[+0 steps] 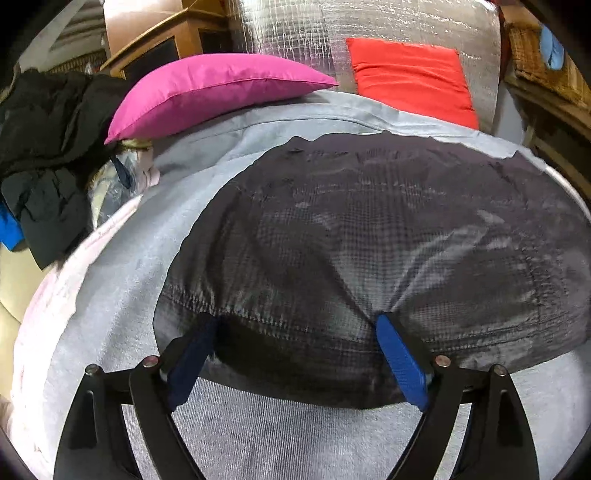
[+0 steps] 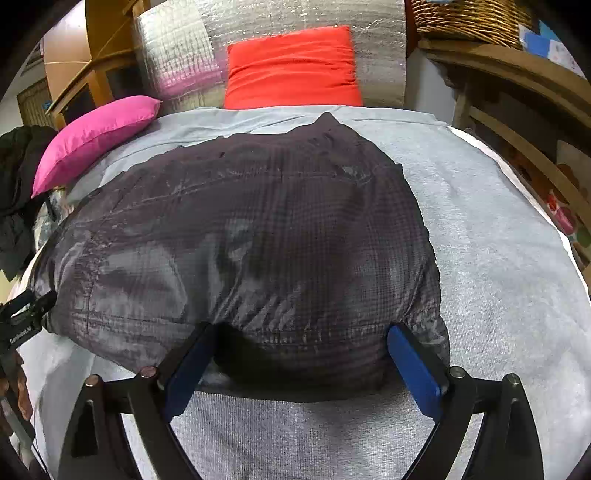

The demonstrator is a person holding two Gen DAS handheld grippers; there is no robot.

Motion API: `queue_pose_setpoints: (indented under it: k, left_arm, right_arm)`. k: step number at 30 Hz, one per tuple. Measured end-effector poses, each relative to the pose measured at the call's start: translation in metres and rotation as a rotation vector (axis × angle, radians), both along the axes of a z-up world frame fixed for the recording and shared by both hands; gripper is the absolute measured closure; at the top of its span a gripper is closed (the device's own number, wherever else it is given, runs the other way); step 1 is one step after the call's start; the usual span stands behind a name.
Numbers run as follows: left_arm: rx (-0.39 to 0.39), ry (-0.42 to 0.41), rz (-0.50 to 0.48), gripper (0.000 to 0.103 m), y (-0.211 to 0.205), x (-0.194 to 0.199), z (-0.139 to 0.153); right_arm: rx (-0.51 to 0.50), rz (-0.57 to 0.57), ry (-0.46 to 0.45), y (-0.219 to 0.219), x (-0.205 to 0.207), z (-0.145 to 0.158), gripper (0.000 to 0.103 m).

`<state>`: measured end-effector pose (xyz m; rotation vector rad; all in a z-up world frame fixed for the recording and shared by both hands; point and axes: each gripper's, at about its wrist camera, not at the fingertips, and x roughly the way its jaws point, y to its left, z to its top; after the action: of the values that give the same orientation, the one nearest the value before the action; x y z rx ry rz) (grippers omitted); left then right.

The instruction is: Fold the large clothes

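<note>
Dark grey checked quilted jacket (image 1: 369, 240), one garment, lies spread and puffy across the middle of the pale grey sheet (image 1: 122, 288) covering the bed, its far edge reaching toward the head end and its near hem bulging toward both cameras.

Both grippers stand wide apart in the jaws, released. The left gripper (image 1: 299, 354) points steeply down at the near hem, its two blue pads (image 1: 402, 362) flanking a bulge of fabric; the tips look to brush the cloth, but nothing is pinched. The right gripper (image 2: 301, 360) is angled down likewise over the hem nearer the jacket's right side, its pads (image 2: 415, 373) straddling the hem without clamping it.

Two cushions sit at the head end: one magenta pillow (image 1: 207, 92) by the far left corner and one red-orange cushion (image 1: 410, 74) leaning on silver foil padding (image 1: 295, 33). One heap of black clothing (image 1: 48, 147) lies off the left edge. A wicker basket (image 2: 469, 18) sits on a wooden shelf (image 2: 517, 70) beyond the right edge.
</note>
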<state>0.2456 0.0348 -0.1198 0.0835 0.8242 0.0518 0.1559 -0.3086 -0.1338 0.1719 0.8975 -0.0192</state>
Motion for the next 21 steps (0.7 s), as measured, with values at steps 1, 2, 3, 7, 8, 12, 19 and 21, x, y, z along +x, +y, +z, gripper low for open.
queue_pose_setpoints:
  k: [1, 2, 3, 7, 8, 12, 19, 21]
  left_arm:
    - [-0.034, 0.001, -0.013, 0.014, 0.005, -0.003, 0.005]
    - [-0.071, -0.005, -0.027, 0.014, 0.012, -0.007, 0.011]
    - [-0.096, -0.014, -0.035, 0.014, 0.018, -0.011, 0.016]
    - [-0.189, -0.032, 0.001, 0.011, 0.060, -0.015, 0.027]
    - [-0.225, -0.019, 0.023, 0.011, 0.073, -0.011, 0.027]
    - [-0.443, 0.093, 0.096, 0.011, 0.120, 0.022, 0.016]
    - [-0.664, 0.185, 0.018, 0.011, 0.138, 0.084, 0.012]
    - [-0.715, 0.226, -0.034, 0.011, 0.134, 0.100, 0.008]
  right_arm:
    - [0.017, -0.003, -0.006, -0.003, -0.001, 0.003, 0.007]
    - [0.046, -0.008, -0.021, -0.009, -0.006, 0.006, 0.007]
    - [0.098, -0.012, -0.043, -0.017, -0.014, 0.012, 0.007]
    - [0.215, -0.048, -0.082, -0.057, -0.032, 0.024, 0.007]
    - [0.248, -0.063, -0.085, -0.070, -0.034, 0.025, 0.007]
    - [0.406, -0.101, -0.032, -0.113, -0.008, 0.013, 0.007]
    - [0.583, -0.065, 0.077, -0.139, 0.069, -0.016, 0.007]
    - [0.593, -0.048, 0.097, -0.137, 0.086, -0.022, 0.007]
